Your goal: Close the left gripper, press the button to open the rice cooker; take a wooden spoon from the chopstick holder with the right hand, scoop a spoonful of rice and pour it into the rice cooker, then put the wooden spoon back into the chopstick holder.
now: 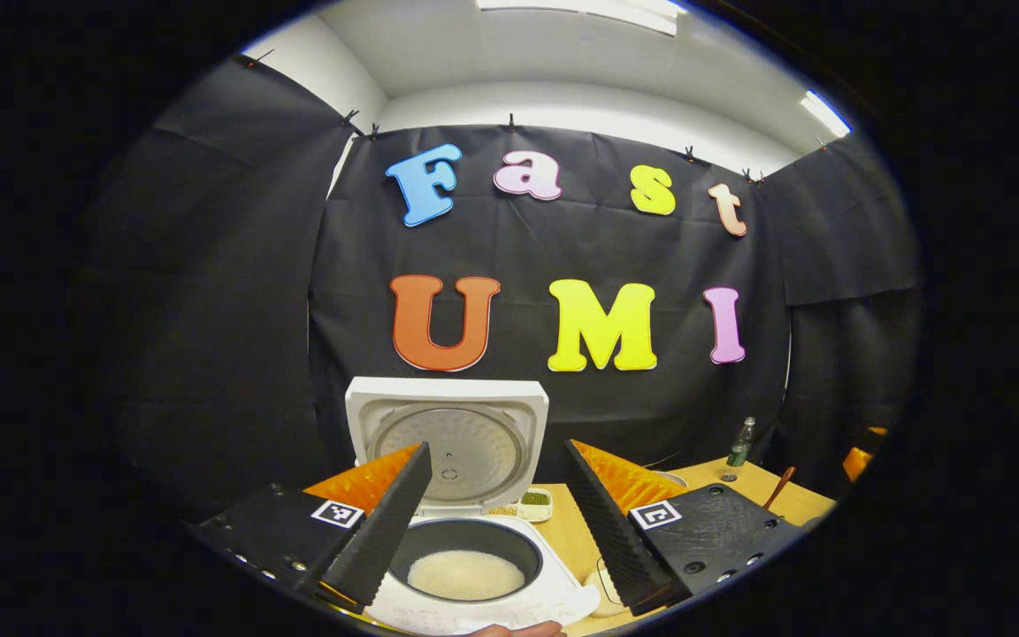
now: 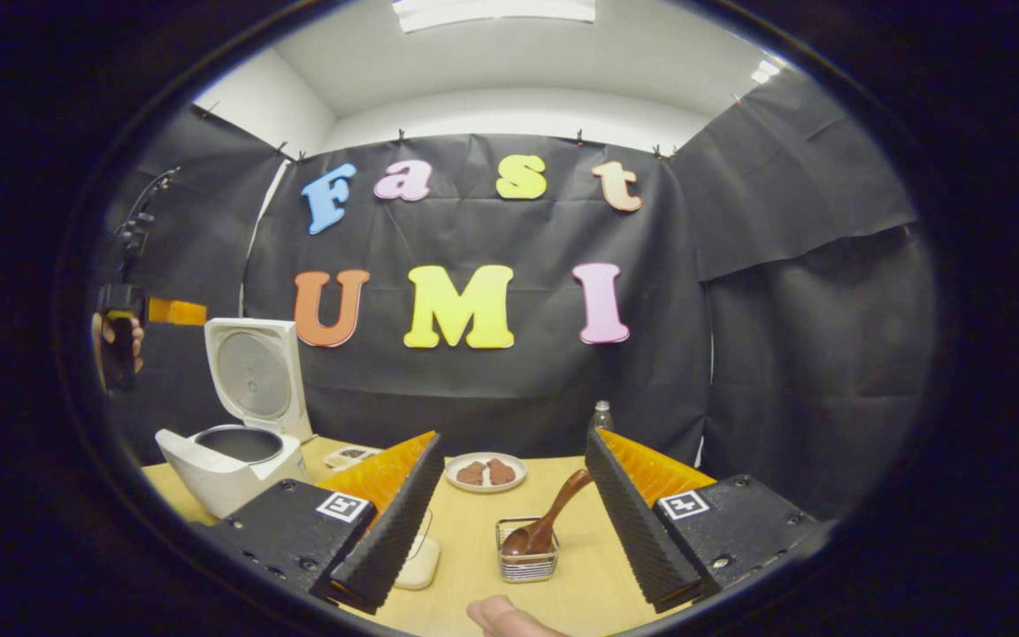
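I see the wooden worktop (image 2: 474,548) under my two grippers. On its left part stands the white rice cooker (image 2: 228,460) with its lid (image 2: 255,376) raised upright. In the left gripper view the inner pot (image 1: 465,553) sits just below me, with a layer of white rice (image 1: 465,573) at the bottom. My left gripper (image 1: 496,518) hangs above the pot, its fingers spread wide and holding nothing. My right gripper (image 2: 514,513) is over the middle of the worktop, its fingers also wide apart and empty. Between them, farther ahead, stands the wire chopstick holder (image 2: 527,559), and the wooden spoon (image 2: 547,522) rests in it, bowl down, handle leaning to the right. Behind the holder is a small plate (image 2: 486,471) with brown pieces on it. A bottle (image 2: 600,414) stands near the back wall.
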`<act>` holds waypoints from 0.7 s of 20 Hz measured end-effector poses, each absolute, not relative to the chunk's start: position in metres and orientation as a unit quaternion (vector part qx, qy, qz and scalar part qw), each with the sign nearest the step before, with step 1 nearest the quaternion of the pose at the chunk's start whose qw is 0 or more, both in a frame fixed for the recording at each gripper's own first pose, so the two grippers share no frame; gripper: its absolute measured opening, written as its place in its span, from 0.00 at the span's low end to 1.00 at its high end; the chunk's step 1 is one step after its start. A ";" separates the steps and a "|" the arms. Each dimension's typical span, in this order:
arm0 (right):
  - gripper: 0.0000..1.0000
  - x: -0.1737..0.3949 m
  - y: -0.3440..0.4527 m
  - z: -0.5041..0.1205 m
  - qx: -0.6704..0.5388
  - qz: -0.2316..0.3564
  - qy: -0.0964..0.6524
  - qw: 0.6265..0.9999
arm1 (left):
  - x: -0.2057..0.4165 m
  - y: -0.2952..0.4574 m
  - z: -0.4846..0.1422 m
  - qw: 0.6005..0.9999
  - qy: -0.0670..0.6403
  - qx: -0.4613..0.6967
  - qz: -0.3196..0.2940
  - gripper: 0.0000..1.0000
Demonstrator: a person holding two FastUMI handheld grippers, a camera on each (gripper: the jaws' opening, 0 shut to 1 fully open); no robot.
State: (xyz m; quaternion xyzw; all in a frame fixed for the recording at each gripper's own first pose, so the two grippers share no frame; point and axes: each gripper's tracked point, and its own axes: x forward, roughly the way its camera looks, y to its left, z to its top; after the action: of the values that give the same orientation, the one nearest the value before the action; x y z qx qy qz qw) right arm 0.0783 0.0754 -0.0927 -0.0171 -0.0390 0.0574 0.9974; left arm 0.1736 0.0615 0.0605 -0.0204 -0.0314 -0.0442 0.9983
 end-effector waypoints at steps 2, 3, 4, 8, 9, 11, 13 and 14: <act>1.00 0.087 0.075 -0.100 -0.022 0.056 -0.037 0.997 | 0.195 0.066 0.091 0.997 -0.058 -0.022 -0.037 0.94; 1.00 0.092 0.075 -0.105 -0.021 0.055 -0.033 0.998 | 0.207 0.069 0.101 0.997 -0.063 -0.023 -0.033 0.94; 1.00 0.095 0.074 -0.110 -0.021 0.053 -0.029 0.998 | 0.217 0.071 0.107 0.997 -0.062 -0.025 -0.029 0.94; 1.00 0.103 0.068 -0.120 -0.018 0.053 -0.023 0.998 | 0.260 0.073 0.123 0.997 -0.064 -0.038 -0.027 0.94; 1.00 0.104 0.067 -0.120 -0.018 0.054 -0.024 0.998 | 0.270 0.079 0.122 0.997 -0.060 -0.040 -0.017 0.94; 1.00 0.105 0.059 -0.119 -0.013 0.051 -0.028 0.998 | 0.296 0.084 0.121 0.998 -0.056 -0.040 -0.010 0.94; 1.00 0.104 0.057 -0.116 -0.009 0.054 -0.037 0.998 | 0.319 0.096 0.111 0.998 -0.046 -0.036 0.007 0.94; 1.00 0.103 0.058 -0.115 -0.006 0.064 -0.042 0.997 | 0.331 0.102 0.103 0.999 -0.038 -0.031 0.018 0.94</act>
State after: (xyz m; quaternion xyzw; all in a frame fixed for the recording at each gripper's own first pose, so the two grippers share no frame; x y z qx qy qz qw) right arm 0.1028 0.0582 -0.1149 -0.0058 -0.0419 0.0645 0.9970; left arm 0.3310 0.1020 0.1031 -0.0306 -0.0382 0.0180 0.9986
